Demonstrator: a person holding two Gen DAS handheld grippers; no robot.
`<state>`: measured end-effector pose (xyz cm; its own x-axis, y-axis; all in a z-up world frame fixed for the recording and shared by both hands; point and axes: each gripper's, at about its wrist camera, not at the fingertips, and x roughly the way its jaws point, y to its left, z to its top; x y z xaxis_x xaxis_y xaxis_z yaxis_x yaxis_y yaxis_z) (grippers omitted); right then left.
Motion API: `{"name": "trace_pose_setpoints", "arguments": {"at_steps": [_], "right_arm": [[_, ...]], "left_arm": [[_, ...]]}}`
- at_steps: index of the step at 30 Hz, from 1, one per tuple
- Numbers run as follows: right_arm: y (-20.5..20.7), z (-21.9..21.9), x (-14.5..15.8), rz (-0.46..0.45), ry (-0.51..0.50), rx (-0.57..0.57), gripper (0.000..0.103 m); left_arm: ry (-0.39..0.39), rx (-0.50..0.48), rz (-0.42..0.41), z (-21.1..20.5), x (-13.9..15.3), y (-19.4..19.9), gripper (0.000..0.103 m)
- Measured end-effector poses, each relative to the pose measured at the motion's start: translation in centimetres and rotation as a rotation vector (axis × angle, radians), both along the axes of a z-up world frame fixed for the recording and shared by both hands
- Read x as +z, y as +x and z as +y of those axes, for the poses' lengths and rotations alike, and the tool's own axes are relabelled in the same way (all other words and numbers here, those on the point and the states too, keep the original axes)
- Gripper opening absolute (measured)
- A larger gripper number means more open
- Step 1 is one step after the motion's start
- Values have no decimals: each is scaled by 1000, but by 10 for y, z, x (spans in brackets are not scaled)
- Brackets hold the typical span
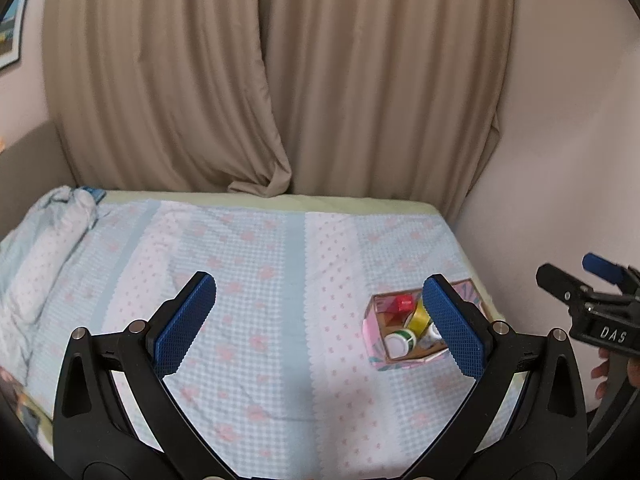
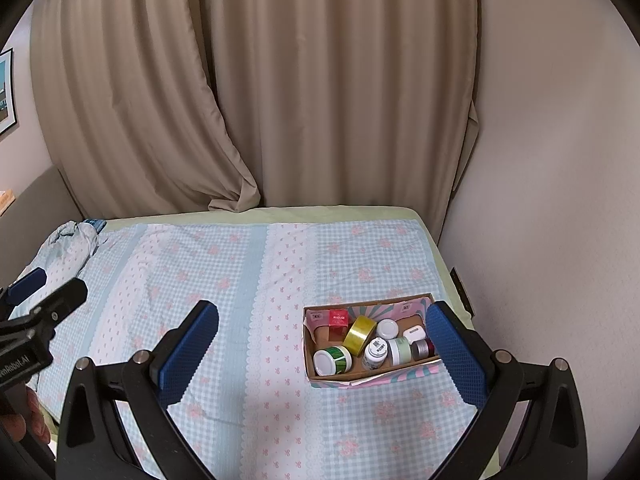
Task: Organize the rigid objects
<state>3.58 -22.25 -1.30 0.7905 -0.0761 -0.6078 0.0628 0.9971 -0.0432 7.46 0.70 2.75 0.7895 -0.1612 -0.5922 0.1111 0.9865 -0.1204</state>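
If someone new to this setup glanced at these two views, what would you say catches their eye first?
Probably the open cardboard box near the bed's right edge, packed with small items: a yellow tape roll, a red box and several white-capped jars. Next, the wide-open blue-padded right gripper framing it, with the left gripper just as open over the checked floral bedspread. Behind hang beige curtains.

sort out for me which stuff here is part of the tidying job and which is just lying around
Part of the job:
cardboard box
red box
yellow tape roll
green-labelled jar
white bottle
pale green jar
white lidded jar

Just lying about:
bundled cloth
curtains
framed picture
checked bedspread
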Motion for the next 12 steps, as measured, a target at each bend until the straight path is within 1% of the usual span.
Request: {"name": "trace_pose_setpoints", "arguments": {"at_steps": [3,7,12], "right_arm": [[0,1,-1,-3,-2,-5,103],[-1,3,-2,-5,1,-11,103],[-2,3,-2,-5,2,-13,103]], "left_arm": [[41,55,-2,1,1,1,103],[76,98,5,1,-2,2,103],[21,59,9,6,-6,2,103]]}}
